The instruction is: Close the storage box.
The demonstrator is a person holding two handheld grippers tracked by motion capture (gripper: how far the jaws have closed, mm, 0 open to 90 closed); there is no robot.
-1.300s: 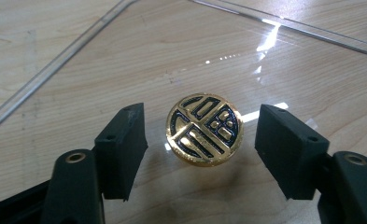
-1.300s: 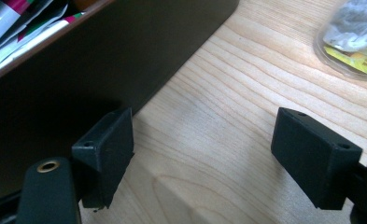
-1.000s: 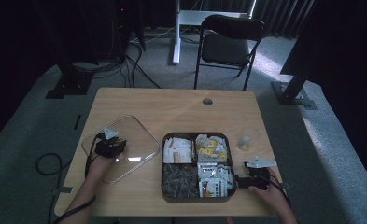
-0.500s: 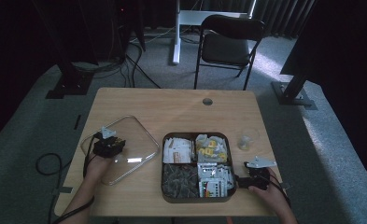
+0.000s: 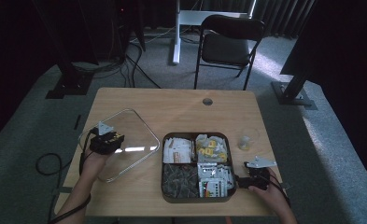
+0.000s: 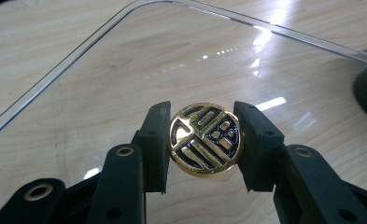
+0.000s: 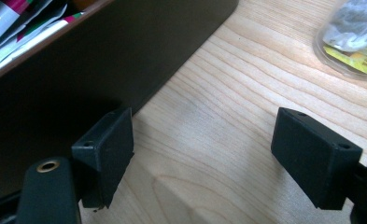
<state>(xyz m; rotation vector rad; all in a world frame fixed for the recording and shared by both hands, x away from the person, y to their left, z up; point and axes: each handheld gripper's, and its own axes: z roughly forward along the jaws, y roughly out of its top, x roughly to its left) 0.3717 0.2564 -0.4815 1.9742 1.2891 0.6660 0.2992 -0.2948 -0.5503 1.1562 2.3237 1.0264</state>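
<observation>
A clear rectangular lid [image 5: 134, 135] with rounded corners is at the left of the table. A round gold knob [image 6: 204, 140] with a black pattern sits at its centre. My left gripper [image 5: 107, 141] is shut on that knob, one pad on each side [image 6: 203, 112], and the lid [image 6: 125, 60] hangs tilted a little above the wood. A dark four-part tray [image 5: 195, 199] of packets and small items rests at centre right. My right gripper [image 5: 243, 181] stands open on the table at the tray's right wall [image 7: 102, 56], with bare wood between its jaws [image 7: 204, 140].
A small clear cup [image 5: 247, 140] with crumpled contents [image 7: 354, 42] stands right of the tray. A round cable hole [image 5: 207, 101] is at the table's far edge. A folding chair [image 5: 228, 44] stands beyond the table.
My left gripper has risen slightly, bringing the lid up by its knob. The right gripper has kept still.
</observation>
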